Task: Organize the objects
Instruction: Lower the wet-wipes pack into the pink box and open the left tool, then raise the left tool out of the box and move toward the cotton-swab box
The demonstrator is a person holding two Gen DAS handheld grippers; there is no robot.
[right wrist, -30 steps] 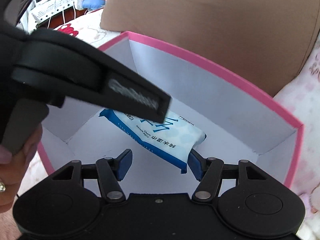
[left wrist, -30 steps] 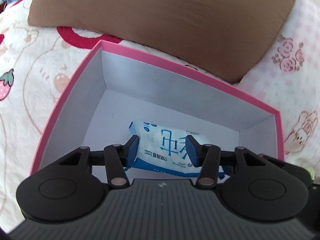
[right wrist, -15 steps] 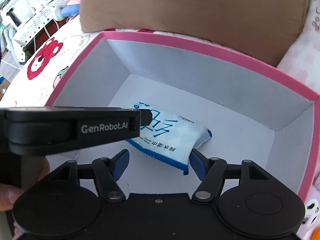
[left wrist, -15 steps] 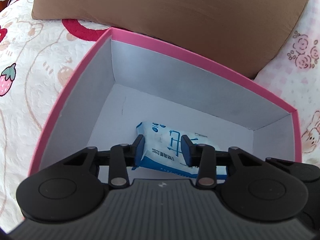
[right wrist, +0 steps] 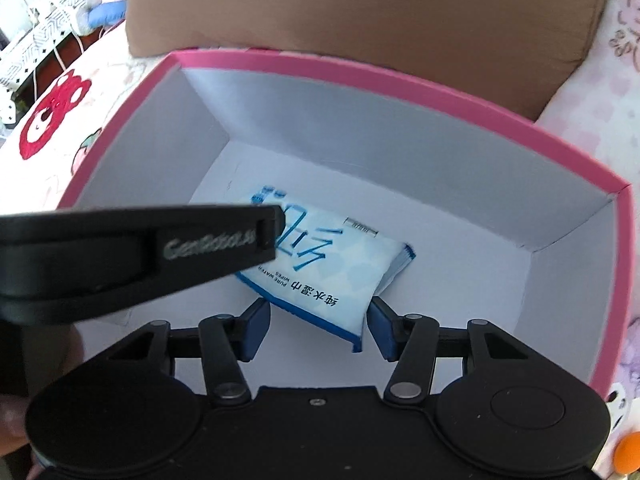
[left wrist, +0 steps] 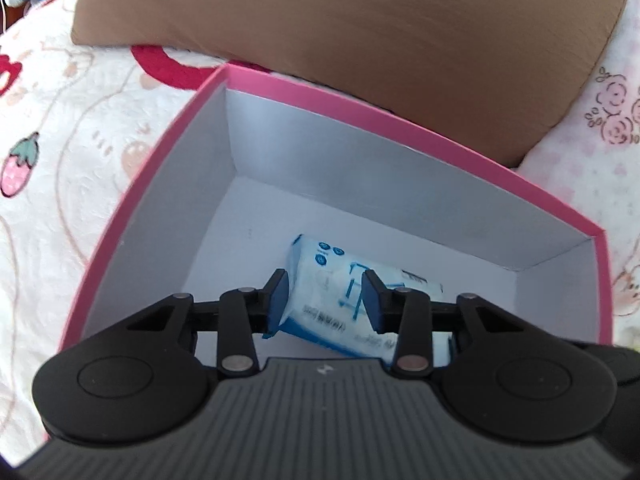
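A blue and white wet wipes pack (left wrist: 332, 280) lies inside a pink box with white walls (left wrist: 360, 168). My left gripper (left wrist: 325, 298) reaches down into the box. Its pads sit against the pack's left part, and the jaws are starting to open. In the right wrist view the pack (right wrist: 332, 264) rests on the box floor, with the left gripper's black finger (right wrist: 224, 236) across its far end. My right gripper (right wrist: 320, 330) hovers over the pack's near corner. Its jaws are closing, with that corner between them and the pads not pressing.
The box (right wrist: 360, 132) stands on a quilted bedspread (left wrist: 60, 140) printed with strawberries. A brown pillow (left wrist: 360, 20) lies right behind the box's far rim. An orange object (right wrist: 628, 452) shows at the lower right corner. A hand (right wrist: 12, 420) holds the left gripper.
The left jaws narrowed onto the pack. The right gripper rolled, sank toward the pack's near corner, and its jaws drew closer together.
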